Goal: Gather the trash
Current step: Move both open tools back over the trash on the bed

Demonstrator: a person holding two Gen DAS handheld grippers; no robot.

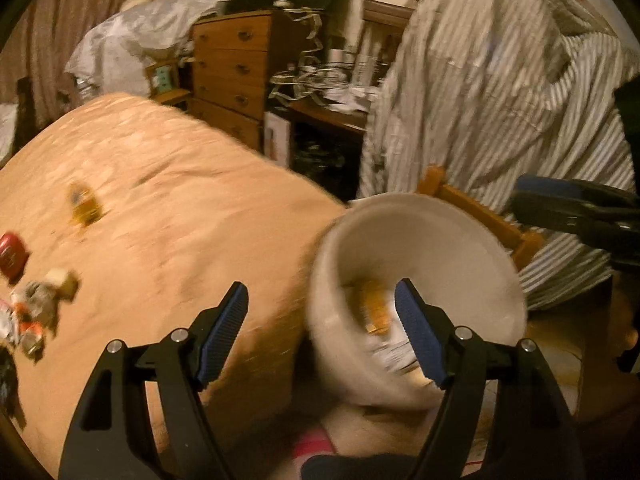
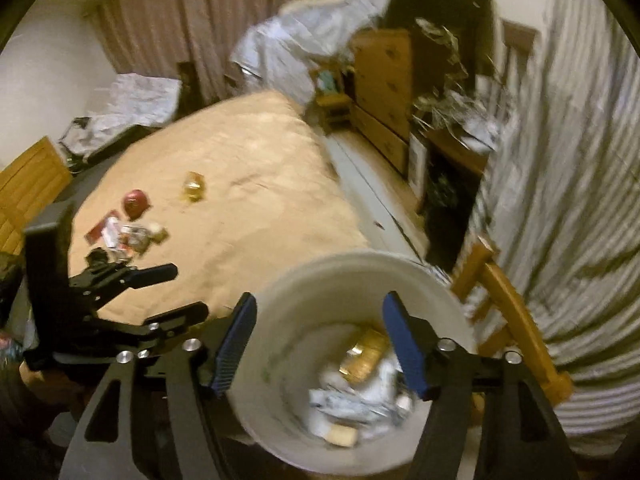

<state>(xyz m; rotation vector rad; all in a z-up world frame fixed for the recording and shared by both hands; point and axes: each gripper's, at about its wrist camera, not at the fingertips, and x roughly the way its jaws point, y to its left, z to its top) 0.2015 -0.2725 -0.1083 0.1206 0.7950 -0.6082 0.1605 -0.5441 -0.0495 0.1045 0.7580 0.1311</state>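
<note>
Two blue-padded fingers frame the left wrist view, and the left gripper (image 1: 322, 330) stands with its jaws apart and nothing pressed between them. The white bucket (image 1: 460, 248) sits just beyond the right-hand finger, its mouth tipped toward the camera, beside the edge of the tan bedspread (image 1: 168, 184). Inside it, behind that finger, lie a gold wrapper (image 1: 374, 308) and some crumpled white paper (image 1: 390, 354), both blurred. Far out to the left of the jaws, on the bedspread, lie a pile of wrappers (image 1: 34, 312), a red round piece (image 1: 12, 254) and, farther ahead, a gold piece (image 1: 84, 206). To the right of the jaws, past the bucket, the other gripper (image 1: 576, 216) reaches in from the edge, in front of a striped cloth (image 1: 500, 92) draped over a wooden chair (image 1: 480, 212).

In the right wrist view the right gripper (image 2: 320, 340) also stands wide, nothing clamped. The white bucket (image 2: 304, 304) lies straight ahead and below, its opening filling the gap between the fingers. Gold wrappers (image 2: 366, 354) and crumpled paper (image 2: 352, 404) rest at its bottom. To the left of the jaws the left gripper (image 2: 172, 292) hovers over the near edge of the tan bedspread (image 2: 256, 168), its fingers spread. Beyond it lie the pile of wrappers (image 2: 124, 236), the red round piece (image 2: 136, 202) and the gold piece (image 2: 194, 186), well apart from both grippers. The wooden chair (image 2: 508, 300) and the striped cloth (image 2: 568, 160) stand to the right of the jaws.
</note>
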